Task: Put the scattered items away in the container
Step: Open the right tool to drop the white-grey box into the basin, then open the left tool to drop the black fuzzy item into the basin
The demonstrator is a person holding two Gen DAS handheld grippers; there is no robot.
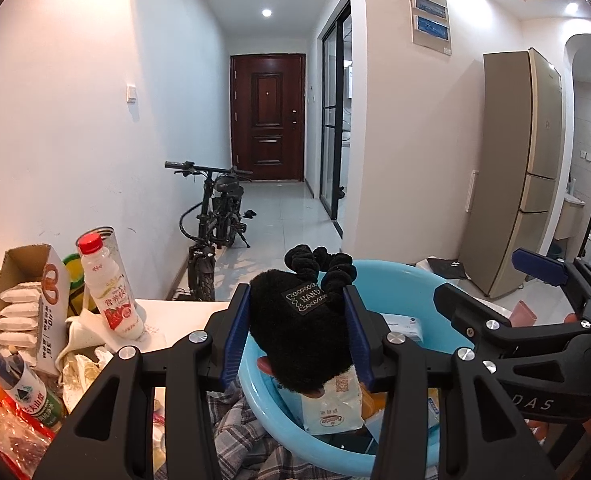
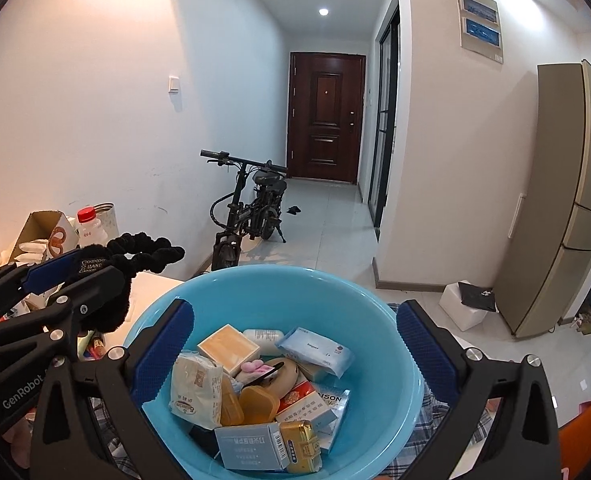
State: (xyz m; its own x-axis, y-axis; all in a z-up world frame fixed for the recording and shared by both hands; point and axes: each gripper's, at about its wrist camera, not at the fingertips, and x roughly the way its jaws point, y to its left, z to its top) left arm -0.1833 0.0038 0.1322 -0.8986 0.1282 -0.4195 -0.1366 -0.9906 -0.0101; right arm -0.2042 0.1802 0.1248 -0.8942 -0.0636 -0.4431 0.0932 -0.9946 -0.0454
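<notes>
My left gripper (image 1: 297, 320) is shut on a black fluffy item with scrunchie loops (image 1: 301, 328) and holds it over the left rim of the light blue basin (image 1: 391, 280). In the right wrist view the black item (image 2: 135, 256) hangs left of the basin (image 2: 263, 292), outside its rim. The basin holds several small boxes, packets and a wet-wipes pack (image 2: 315, 350). My right gripper (image 2: 295, 344) is open and empty above the basin, its blue pads (image 2: 423, 336) wide apart; it shows at the right of the left wrist view (image 1: 543, 268).
On the table at the left are a red-capped drink bottle (image 1: 109, 284), an open carton of white packets (image 1: 27, 308), a green bottle (image 1: 27, 392) and crumpled wrappers. A plaid cloth (image 1: 239, 428) lies under the basin. A bike (image 2: 247, 208) stands beyond the table.
</notes>
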